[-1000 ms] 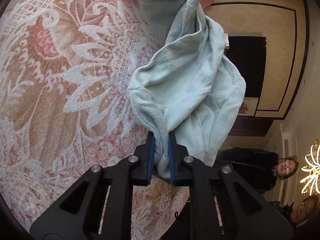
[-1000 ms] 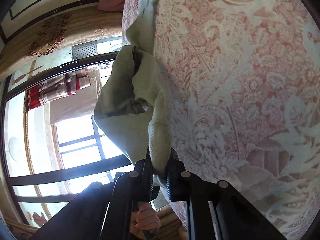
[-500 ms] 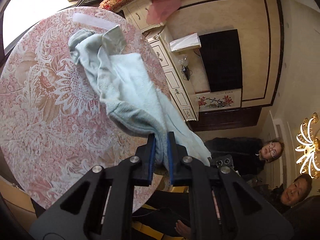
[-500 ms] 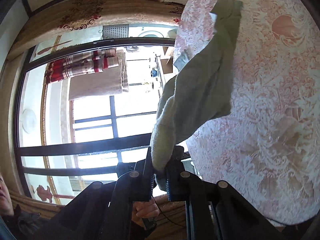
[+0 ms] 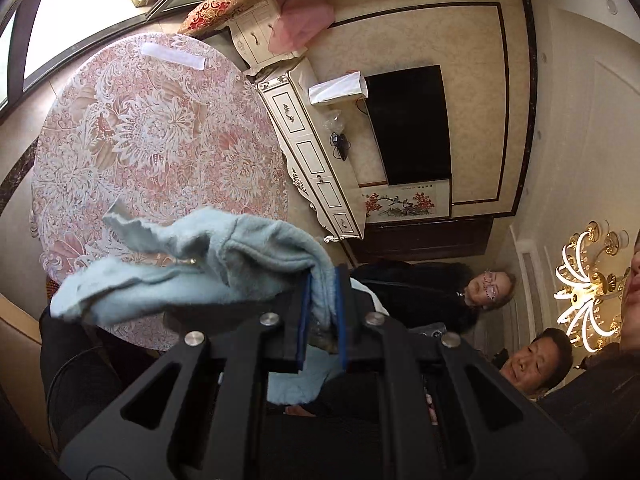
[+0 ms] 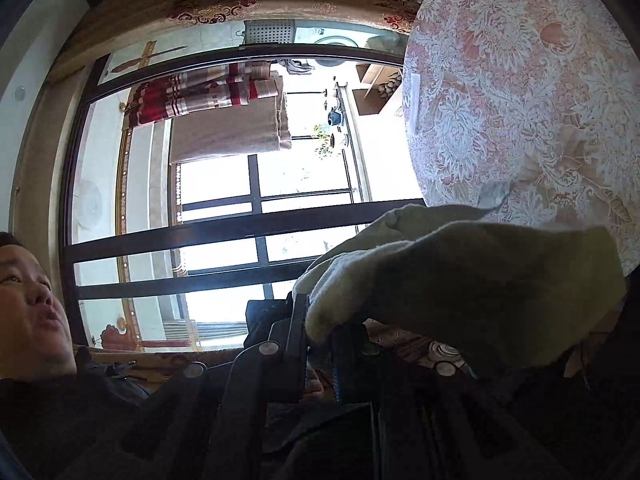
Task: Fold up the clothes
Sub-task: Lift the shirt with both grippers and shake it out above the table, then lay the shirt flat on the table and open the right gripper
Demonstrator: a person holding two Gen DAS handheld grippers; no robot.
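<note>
Light blue fleece garment (image 5: 192,276) held clear of the bench, bunched and crumpled, stretched sideways between the two tools. One edge pinched in the left hand-held gripper (image 5: 320,312), blue-lined jaws closed tight on a fold of the fabric. Remainder trailing leftward in the left wrist view, with a ragged corner raised and a small metal fitting visible among the folds. More blue cloth seen below the jaws, behind the tool's frame.

Same garment (image 6: 460,280) in the right wrist view, looking greenish-grey against the backlight, draped thickly over the tool. Right hand-held gripper (image 6: 320,336) clamped on another bunched edge, jaws closed on the cloth. Thin corner of fabric pointing up toward the bench.

Round bench (image 5: 160,140) beyond the garment, covered with a pink and white floral lace-pattern cloth. White rectangular strip (image 5: 174,56) lying flat near the far rim. Garment not touching the bench top in either view, as far as can be judged.

Surroundings: white cabinet (image 5: 312,152) along the wall beside the bench, dark television screen (image 5: 408,124) above it, pink cloth (image 5: 302,18) draped on the cabinet's far end. Lit chandelier (image 5: 588,288) at the edge of the left view. Large dark-framed window (image 6: 256,208) with a striped blanket (image 6: 212,112) hanging, in the right view. Onlookers in dark clothing at the margins of both views.
</note>
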